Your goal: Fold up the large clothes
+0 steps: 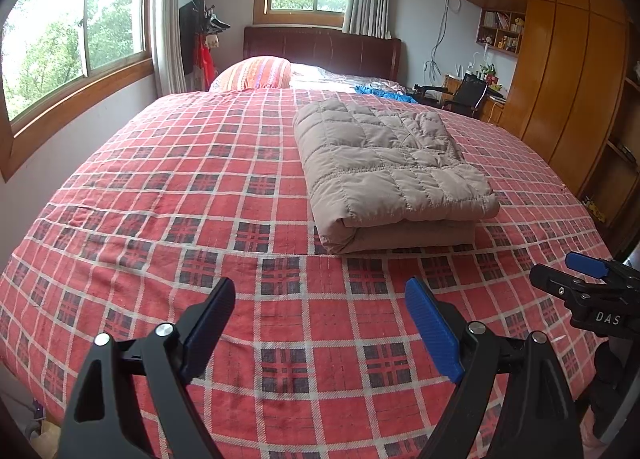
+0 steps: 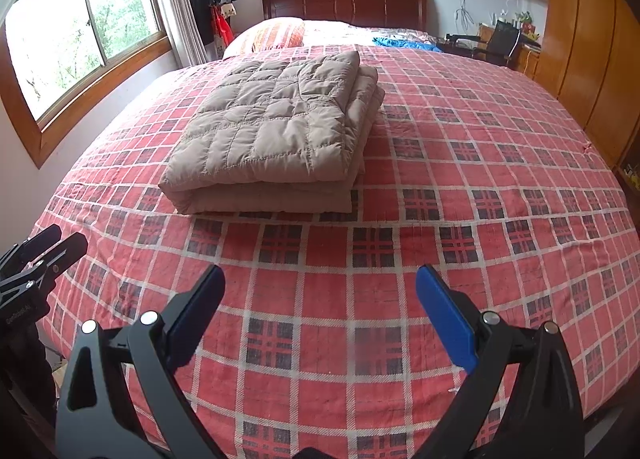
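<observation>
Left claw (image 1: pixel 320 323) spread wide, blue-padded fingers (image 1: pixel 430 333) empty, touching nothing, hovering over the bed w/ red plaid cover (image 1: pixel 160 219). Right claw (image 2: pixel 320 315) likewise spread wide, empty. Folded beige quilted puffy garment (image 1: pixel 392 175) lies on the bed beyond both claws, well apart from them. Garment's inner layers hidden; claw bases cut off at frame bottom.

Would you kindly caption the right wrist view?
Open right gripper facing a folded beige quilted garment on the red plaid bedspread.

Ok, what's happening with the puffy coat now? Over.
Left gripper open, empty. Right gripper open, empty. Quilted coat folded on plaid bedspread. Nothing in the way.
</observation>
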